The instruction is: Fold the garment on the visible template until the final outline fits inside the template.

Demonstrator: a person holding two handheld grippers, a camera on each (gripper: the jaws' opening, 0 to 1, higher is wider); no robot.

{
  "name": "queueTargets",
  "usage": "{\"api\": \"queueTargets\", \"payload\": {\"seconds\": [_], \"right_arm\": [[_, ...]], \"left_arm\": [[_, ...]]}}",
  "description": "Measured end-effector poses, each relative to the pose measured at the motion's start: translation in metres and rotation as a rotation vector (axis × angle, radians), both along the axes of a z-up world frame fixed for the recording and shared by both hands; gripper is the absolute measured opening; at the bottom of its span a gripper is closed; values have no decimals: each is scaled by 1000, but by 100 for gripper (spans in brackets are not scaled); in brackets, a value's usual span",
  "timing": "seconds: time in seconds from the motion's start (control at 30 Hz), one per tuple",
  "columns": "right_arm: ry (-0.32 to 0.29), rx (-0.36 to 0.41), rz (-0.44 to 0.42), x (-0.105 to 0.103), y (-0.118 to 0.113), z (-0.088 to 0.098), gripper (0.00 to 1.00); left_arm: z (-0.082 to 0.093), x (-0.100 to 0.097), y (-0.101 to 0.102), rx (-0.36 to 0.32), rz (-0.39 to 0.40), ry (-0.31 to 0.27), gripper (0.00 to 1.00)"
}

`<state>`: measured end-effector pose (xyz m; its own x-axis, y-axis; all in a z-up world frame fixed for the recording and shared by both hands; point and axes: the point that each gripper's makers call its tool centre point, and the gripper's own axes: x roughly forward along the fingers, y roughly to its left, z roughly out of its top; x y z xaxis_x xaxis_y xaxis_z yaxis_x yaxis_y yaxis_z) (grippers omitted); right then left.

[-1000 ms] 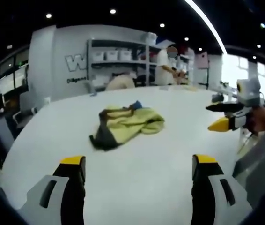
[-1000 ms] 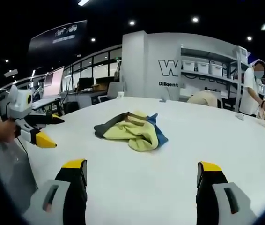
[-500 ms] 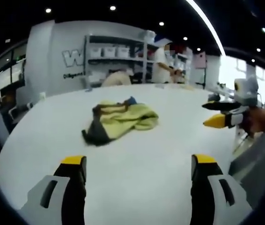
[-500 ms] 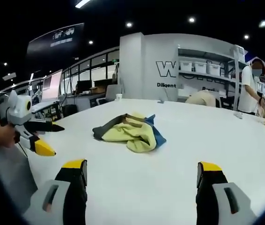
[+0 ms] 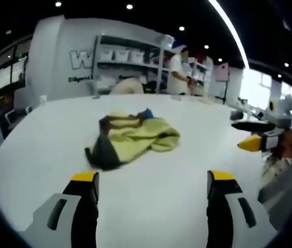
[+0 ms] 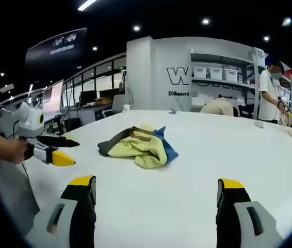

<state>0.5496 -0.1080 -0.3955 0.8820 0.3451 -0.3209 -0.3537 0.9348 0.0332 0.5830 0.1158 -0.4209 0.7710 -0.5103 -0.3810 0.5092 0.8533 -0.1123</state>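
One white desk [image 5: 151, 206] is seen, broad and bare apart from what lies at its middle; no template outline can be made out on its surface, so the target area for the fold cannot be placed from these views. A shelving unit [image 6: 223, 77] with several pale bins is set against the far wall, well beyond both grippers, and one person [image 6: 270, 93] is seen standing beside it.

One garment [image 5: 130, 139] is counted, a crumpled heap of yellow-green cloth with dark grey and blue parts. It lies ahead of the left gripper [image 5: 151, 188], slightly toward its left jaw, and ahead of the right gripper [image 6: 156, 194], also a little to the left of centre. It is judged to be bunched because no fold has been laid out yet: edges and sleeves would have to be spread flat first.

Two grippers are counted. Each is held low over the desk, well short of the garment, with its jaws spread wide and nothing between them. The pair is judged to be held on opposite sides of the heap so that two corners can be taken at once. The left gripper is also seen from the side in the right gripper view, in a hand [image 6: 6, 150].
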Motion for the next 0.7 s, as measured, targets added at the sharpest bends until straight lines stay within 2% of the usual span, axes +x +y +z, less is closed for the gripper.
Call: {"api": "queueTargets", "payload": {"seconds": [0.03, 0.1, 0.17, 0.2, 0.23, 0.3, 0.33, 0.53, 0.6, 0.7], "right_arm": [[1, -1, 0, 0, 0, 0, 99], [2, -10, -1, 0, 0, 0, 99], [4, -10, 0, 0, 0, 0, 99], [8, -11, 3, -1, 0, -1, 99], [15, -16, 8, -1, 2, -3, 99], [19, -17, 10, -1, 2, -4, 99], [22, -19, 14, -1, 3, -5, 99], [26, -18, 12, -1, 3, -6, 99], [34, -13, 8, -1, 2, -7, 99], [33, -10, 4, -1, 1, -7, 99]], "left_arm": [[0, 2, 0, -3, 0, -1, 84], [5, 23, 0, -27, 15, -9, 83], [5, 29, 0, -28, 19, -15, 80], [5, 39, 2, -29, 23, -20, 78], [5, 60, 5, -41, 32, -25, 75], [7, 65, 5, -47, 35, -24, 72], [9, 77, 6, -43, 41, -34, 71], [10, 92, 4, -40, 36, -37, 66], [7, 114, 1, -29, 6, -15, 64], [4, 125, -1, -21, -14, 3, 58]]}}
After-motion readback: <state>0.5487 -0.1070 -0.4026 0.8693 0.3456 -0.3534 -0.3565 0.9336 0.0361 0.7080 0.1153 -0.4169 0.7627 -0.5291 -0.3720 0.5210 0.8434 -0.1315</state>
